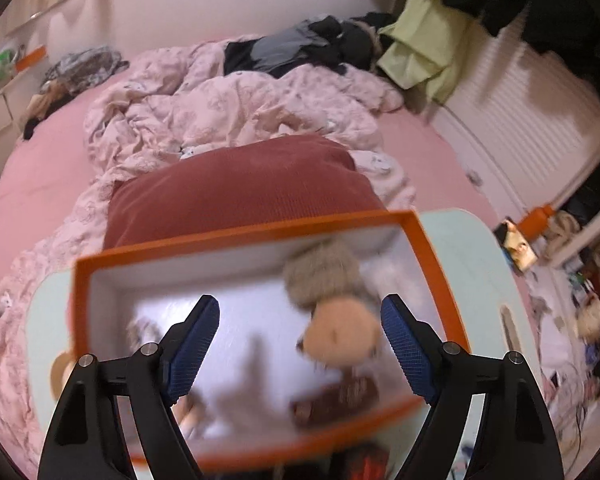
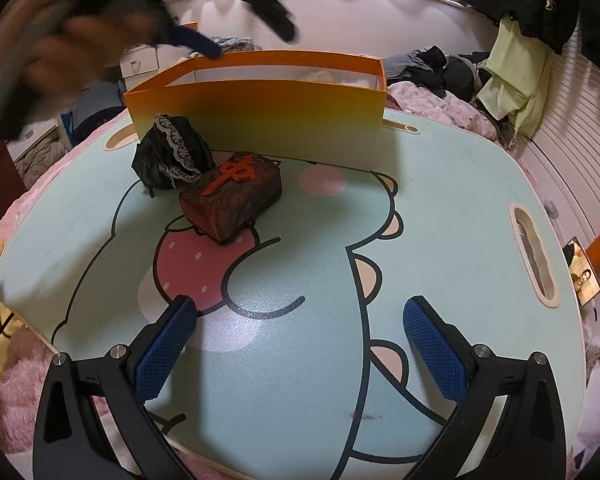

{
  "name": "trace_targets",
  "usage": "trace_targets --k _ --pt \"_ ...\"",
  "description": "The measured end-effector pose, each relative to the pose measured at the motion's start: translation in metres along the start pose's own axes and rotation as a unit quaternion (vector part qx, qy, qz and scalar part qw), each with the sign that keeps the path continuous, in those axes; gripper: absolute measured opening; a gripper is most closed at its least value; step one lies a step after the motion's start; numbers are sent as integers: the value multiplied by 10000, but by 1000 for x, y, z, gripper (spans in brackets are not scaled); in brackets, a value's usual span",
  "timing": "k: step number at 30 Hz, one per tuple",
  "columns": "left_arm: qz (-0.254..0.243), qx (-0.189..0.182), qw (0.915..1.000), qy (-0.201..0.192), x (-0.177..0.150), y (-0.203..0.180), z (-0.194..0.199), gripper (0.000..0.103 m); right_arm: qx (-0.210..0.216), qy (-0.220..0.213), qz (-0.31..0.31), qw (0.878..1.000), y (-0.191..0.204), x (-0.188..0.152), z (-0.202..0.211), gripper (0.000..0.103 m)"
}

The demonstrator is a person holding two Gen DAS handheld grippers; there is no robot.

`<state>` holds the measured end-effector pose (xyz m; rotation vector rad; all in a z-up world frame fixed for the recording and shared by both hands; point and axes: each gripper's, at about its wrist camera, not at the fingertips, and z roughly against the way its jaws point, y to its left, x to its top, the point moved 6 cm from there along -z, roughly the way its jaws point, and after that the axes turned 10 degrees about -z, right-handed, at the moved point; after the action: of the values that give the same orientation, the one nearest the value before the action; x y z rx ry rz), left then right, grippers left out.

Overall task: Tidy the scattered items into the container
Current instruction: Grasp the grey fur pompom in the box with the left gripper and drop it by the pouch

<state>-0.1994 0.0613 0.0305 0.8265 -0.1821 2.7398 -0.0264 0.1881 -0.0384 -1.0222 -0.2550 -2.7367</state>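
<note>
Now my left gripper [image 1: 300, 344] hangs wide open and empty above the orange box [image 1: 432, 260], plush toy [image 1: 332, 312] inside. My right gripper [image 2: 300, 344], equally spread and empty, should approach the brown pouch [image 2: 232, 200] squarely, near the box's near wall.
</note>
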Motion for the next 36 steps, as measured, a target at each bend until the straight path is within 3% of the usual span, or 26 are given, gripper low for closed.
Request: trace_targets --k 5,7,15,22,27,32,35,36 --pt "92 144 9989 429 10 -9 -43 78 17 -18 9 10000 2 1 0 103" --pt "142 81 9981 596 6 -9 -51 39 27 -28 17 10000 2 0 0 103" --pt "194 -104 9998 8 11 2 -16 39 54 -50 24 10000 0 0 1 103" --pt "-20 -491 9952 -851 -16 8 68 39 52 -56 22 10000 0 -2 -1 103" --pt "-238 -766 9926 -913 -66 7 85 39 54 -59 23 10000 0 -3 -2 103" --pt "-269 -880 9936 -656 -107 4 63 39 56 -62 22 10000 1 -4 -3 103" --pt "-297 -781 9933 -800 -114 3 57 45 52 -65 25 10000 1 -4 -4 103" --pt "-266 -728 9934 -850 -114 4 58 52 53 -67 24 10000 1 -5 -4 103"
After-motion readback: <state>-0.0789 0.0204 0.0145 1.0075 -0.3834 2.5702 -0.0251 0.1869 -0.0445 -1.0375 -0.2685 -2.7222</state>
